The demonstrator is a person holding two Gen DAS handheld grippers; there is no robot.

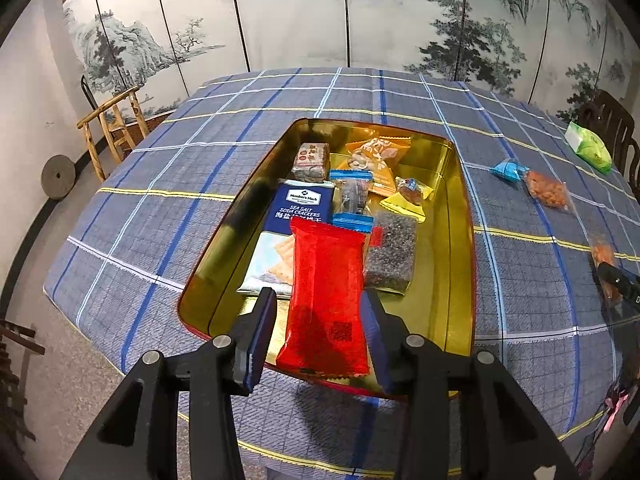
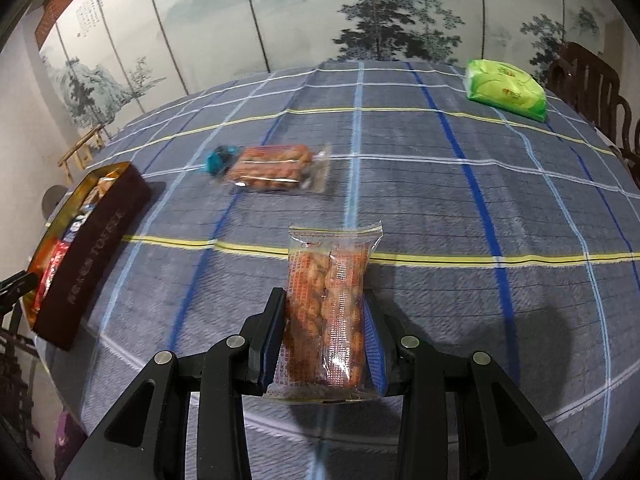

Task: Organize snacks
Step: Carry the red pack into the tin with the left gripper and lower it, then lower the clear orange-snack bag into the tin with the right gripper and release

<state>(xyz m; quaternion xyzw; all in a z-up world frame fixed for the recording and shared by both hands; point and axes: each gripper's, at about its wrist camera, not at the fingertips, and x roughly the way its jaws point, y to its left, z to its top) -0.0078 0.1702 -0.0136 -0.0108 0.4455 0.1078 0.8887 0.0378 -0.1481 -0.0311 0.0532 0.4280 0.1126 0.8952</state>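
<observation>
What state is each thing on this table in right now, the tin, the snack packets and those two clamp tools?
Tin: open, no lid, partly filled.
Red packet: sealed, gripped above the tin.
Left gripper: shut on red packet.
Clear packet: sealed, gripped.
Right gripper: shut on clear packet.
Green packet: lying on tablecloth.

bright indoor | fisheye edge warp | tin [image 1: 460, 216] glare | right view blurred

The left tool [image 1: 320, 316] is showing matte black angular linkage arms with triangular cut-outs, round silver pivot screws sitting on the joints, and two flat black fingers [image 1: 262, 334] lined with blue pads. The right tool [image 2: 326, 320] is showing the same build: black arms, four silver screw heads, and blue-faced fingers [image 2: 270, 338] with slightly worn edges.
</observation>
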